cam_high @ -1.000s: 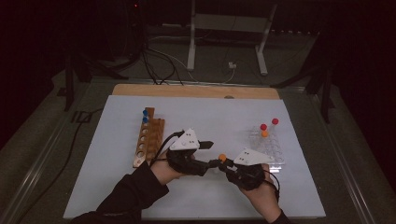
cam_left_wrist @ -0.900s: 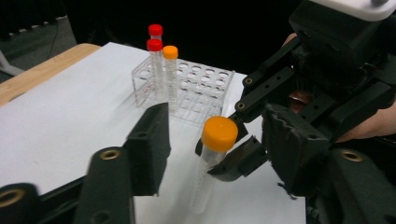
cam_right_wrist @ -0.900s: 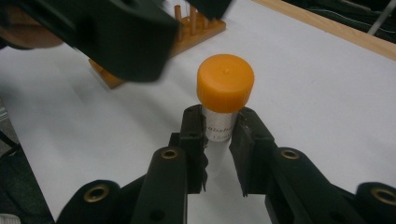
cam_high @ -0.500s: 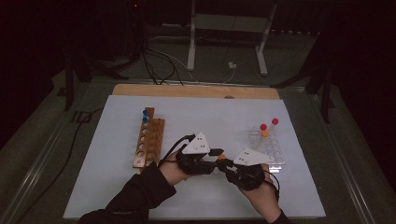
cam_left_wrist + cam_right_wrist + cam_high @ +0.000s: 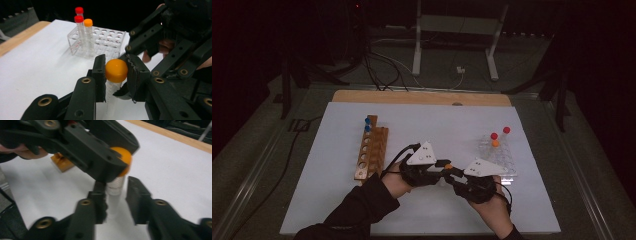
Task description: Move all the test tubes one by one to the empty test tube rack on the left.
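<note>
Since the earlier frame, the left gripper [image 5: 443,166] has slid toward three o'clock to meet the right gripper [image 5: 451,175] near the middle of the tabletop [image 5: 432,120], and its fingers have just been closing; they now clamp the orange cap [image 5: 116,70] of a clear tube [image 5: 114,187]. The right gripper's fingers have just been opening and stand a little apart on either side of the tube's body, the one at three o'clock clear of it; whether the other touches it I cannot tell. The tube hangs upright between the two grippers, above the white tabletop. At two o'clock from the grippers sits a clear rack [image 5: 499,159] holding two red-capped tubes [image 5: 79,22] and one orange-capped tube [image 5: 88,27]. At nine o'clock lies a wooden rack [image 5: 371,153] with blue-capped tubes [image 5: 368,123] at its far end.
</note>
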